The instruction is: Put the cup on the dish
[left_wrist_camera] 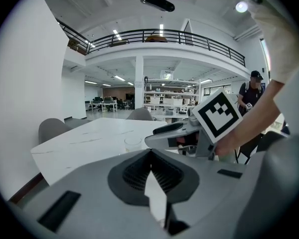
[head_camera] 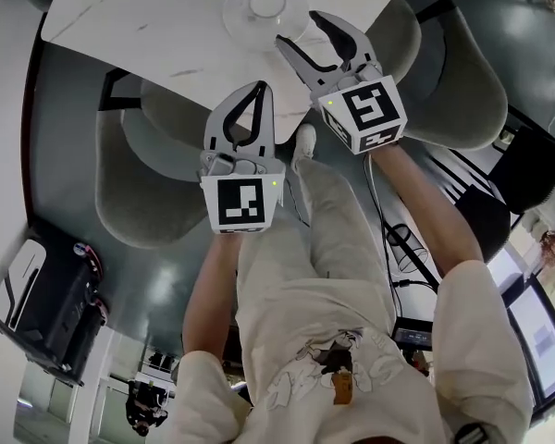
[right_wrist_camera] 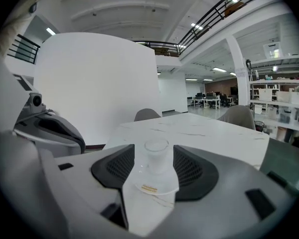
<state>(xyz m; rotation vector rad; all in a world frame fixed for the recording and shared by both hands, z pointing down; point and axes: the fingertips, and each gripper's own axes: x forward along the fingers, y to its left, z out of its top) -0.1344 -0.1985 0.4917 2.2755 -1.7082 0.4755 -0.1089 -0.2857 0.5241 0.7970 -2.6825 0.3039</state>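
A white marble-patterned bench [head_camera: 148,26] carries the things. The right gripper [head_camera: 301,28] hangs over its near edge, jaws spread wide with nothing pressed between them. The left gripper [head_camera: 258,89], nearer the person, has its jaws fully together and empty. A clear round glass dish [head_camera: 236,17] lies on the bench, and a small clear glass cup [head_camera: 266,3] stands upright in its middle.
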